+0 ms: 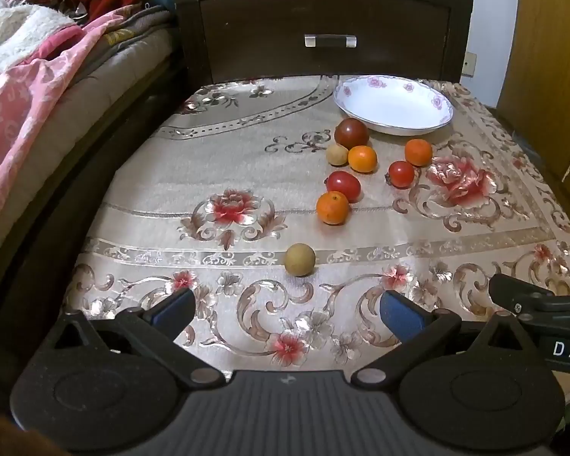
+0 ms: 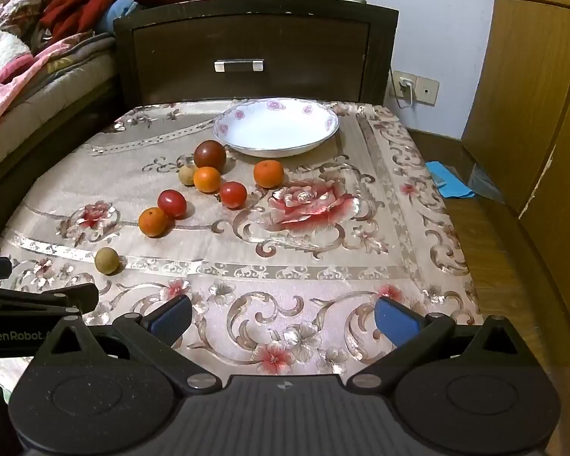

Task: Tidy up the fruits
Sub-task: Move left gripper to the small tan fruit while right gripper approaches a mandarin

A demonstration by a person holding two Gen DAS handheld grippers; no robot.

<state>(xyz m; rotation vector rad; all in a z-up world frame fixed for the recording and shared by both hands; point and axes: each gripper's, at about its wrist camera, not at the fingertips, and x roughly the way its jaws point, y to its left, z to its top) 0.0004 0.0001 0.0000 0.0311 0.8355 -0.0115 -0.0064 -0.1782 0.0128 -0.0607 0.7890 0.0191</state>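
Note:
A white floral bowl (image 1: 393,108) (image 2: 276,127) stands empty at the back of the table. In front of it lie a dark red tomato (image 1: 351,133) (image 2: 209,155), two red tomatoes (image 1: 344,185) (image 1: 401,174), three oranges (image 1: 333,208) (image 1: 362,159) (image 1: 418,152) and a small tan fruit (image 1: 336,154). A second tan fruit (image 1: 300,259) (image 2: 106,260) lies apart, nearer me. My left gripper (image 1: 285,309) is open and empty above the front of the table. My right gripper (image 2: 283,319) is open and empty beside it.
The table has a floral cloth (image 1: 224,159) (image 2: 361,235). A dark wooden nightstand (image 1: 323,26) stands behind it. A bed with blankets (image 1: 30,76) lies to the left. A wooden wardrobe (image 2: 543,95) and floor (image 2: 486,235) are to the right.

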